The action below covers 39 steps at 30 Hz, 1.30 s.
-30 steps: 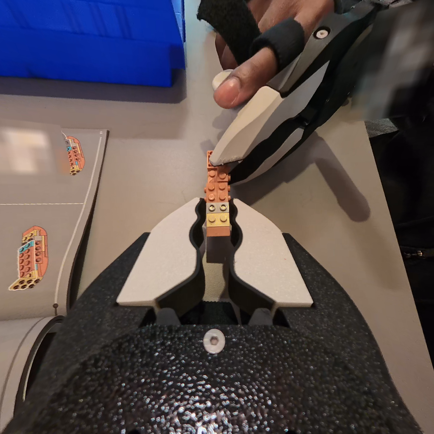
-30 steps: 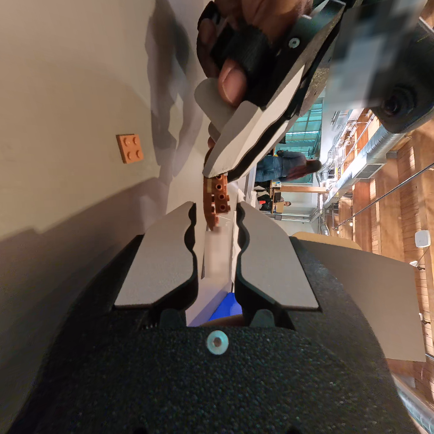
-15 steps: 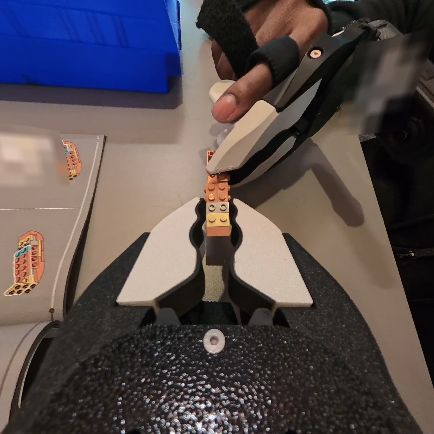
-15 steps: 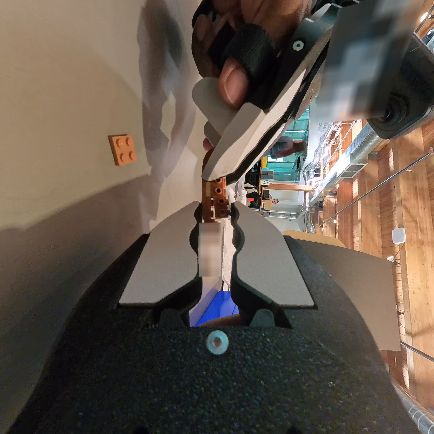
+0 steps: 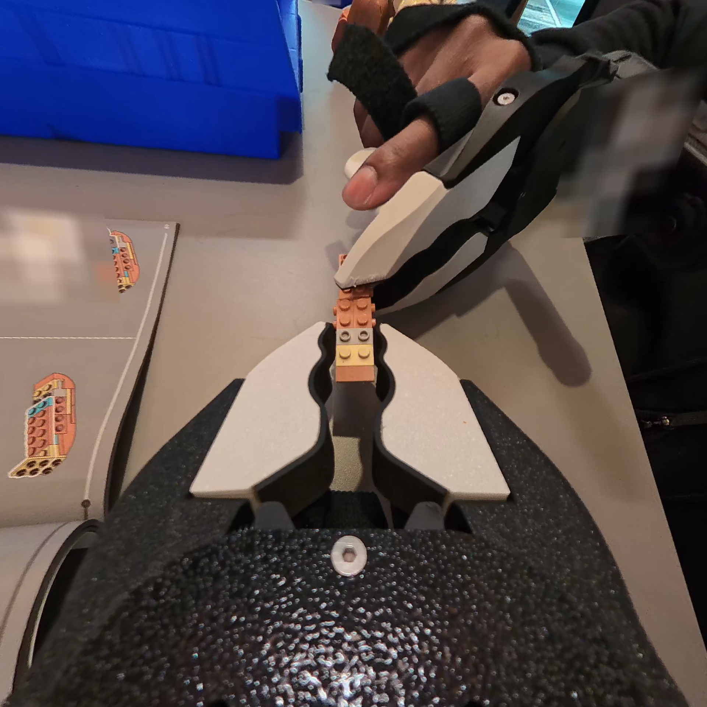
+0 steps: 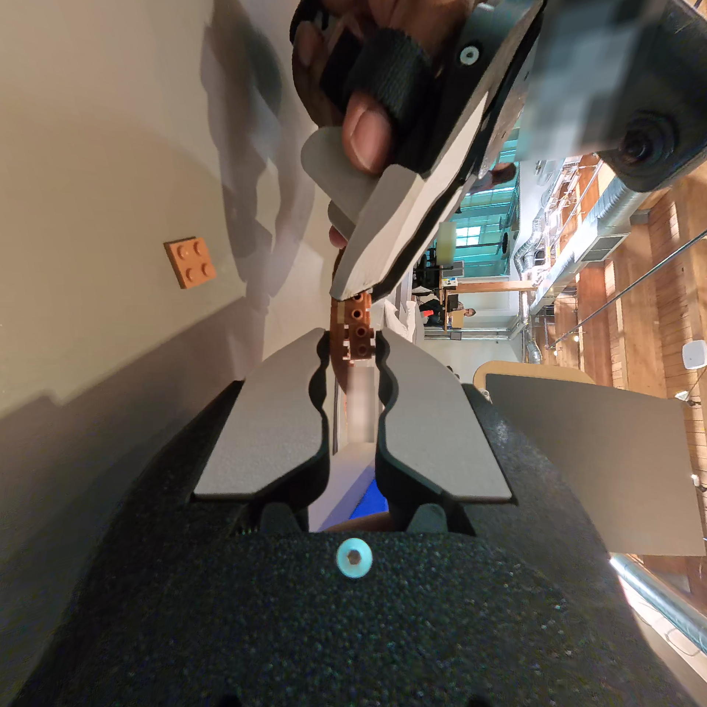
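Between the left claw's pads, the near end of a small brick assembly is pinched above the tabletop. Its far end sits clamped in the right claw. Light, rigid and smooth; the stud joints look liable to split, so hold flat sides. Farther off lie an orange plate, a booklet and a blue bin.

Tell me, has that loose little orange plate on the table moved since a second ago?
Cannot tell. The orange plate sits at much the same spot in the right wrist view, but only the moving right tool frames it.
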Tool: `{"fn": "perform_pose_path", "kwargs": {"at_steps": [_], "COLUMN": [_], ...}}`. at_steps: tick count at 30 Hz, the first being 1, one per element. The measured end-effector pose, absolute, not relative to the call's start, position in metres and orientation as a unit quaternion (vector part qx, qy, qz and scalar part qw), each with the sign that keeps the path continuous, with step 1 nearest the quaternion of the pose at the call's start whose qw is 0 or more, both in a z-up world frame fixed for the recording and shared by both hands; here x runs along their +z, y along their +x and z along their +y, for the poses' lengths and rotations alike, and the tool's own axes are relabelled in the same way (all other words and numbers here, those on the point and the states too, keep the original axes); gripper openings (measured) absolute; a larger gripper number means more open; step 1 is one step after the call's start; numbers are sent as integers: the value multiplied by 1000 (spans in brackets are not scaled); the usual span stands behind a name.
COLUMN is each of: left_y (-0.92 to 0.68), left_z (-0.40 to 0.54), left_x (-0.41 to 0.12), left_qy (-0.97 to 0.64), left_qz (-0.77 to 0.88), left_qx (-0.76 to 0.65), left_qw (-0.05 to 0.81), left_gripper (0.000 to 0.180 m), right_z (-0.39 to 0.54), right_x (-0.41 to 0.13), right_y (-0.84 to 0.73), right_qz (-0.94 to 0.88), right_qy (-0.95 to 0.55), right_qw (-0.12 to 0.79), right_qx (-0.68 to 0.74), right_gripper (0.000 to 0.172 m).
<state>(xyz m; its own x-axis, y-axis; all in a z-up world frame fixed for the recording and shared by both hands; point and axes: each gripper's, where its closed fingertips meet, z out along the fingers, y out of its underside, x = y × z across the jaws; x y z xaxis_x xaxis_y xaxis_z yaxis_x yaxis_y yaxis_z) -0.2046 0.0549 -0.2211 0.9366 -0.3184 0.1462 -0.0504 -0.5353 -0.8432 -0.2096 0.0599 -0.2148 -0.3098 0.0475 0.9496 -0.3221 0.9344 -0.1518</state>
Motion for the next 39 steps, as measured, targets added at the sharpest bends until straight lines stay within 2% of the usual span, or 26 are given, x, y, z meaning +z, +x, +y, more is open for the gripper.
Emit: {"fn": "perform_pose_path", "kwargs": {"at_steps": [24, 32, 39], "left_y": [-199, -194, -194], "left_z": [54, 52, 59], "left_x": [-223, -234, -228], "left_qy": [-862, -874, -857], "left_qz": [106, 114, 127], "left_qx": [-167, -172, -150], "left_qw": [466, 441, 477], "left_gripper": [19, 27, 20], "right_z": [59, 58, 59], "right_x": [-214, -211, -207], "right_y": [-206, -205, -205], "right_qz": [-788, -784, -790], "right_qy": [130, 136, 116], "right_qw": [588, 593, 585], "right_qx": [125, 125, 143], "right_gripper": [22, 22, 22]}}
